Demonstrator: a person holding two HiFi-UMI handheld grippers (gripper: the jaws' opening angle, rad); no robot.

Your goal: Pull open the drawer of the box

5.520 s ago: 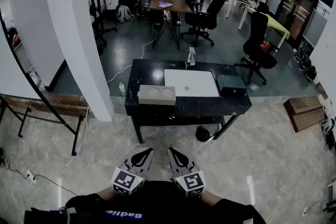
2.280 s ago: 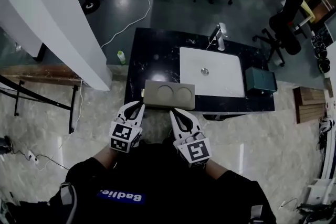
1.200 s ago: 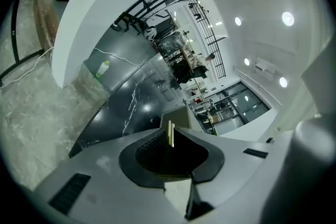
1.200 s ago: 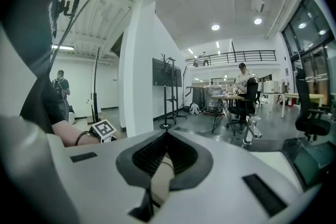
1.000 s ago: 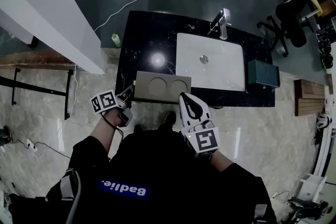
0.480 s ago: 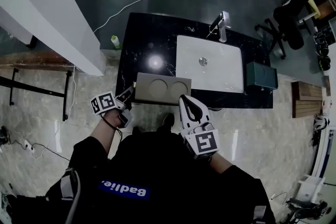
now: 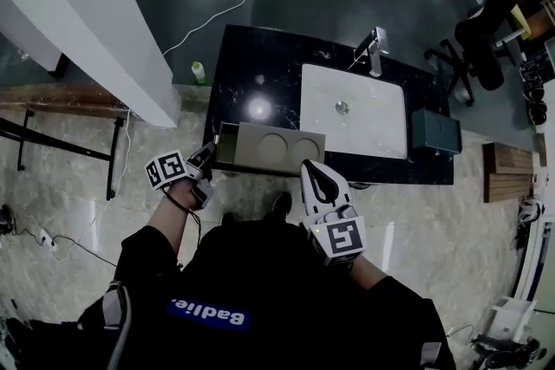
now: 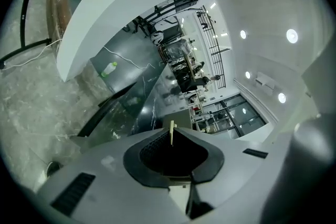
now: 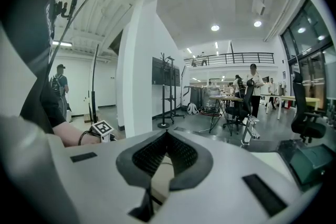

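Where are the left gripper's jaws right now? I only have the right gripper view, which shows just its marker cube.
Observer: Its own view shows the left gripper shut on a thin pale-gold drawer handle.
Operator: Is the drawer out at all?
Observer: Yes; in the head view the drawer sticks out partway from the left end of the grey-beige box with two round recesses on top.
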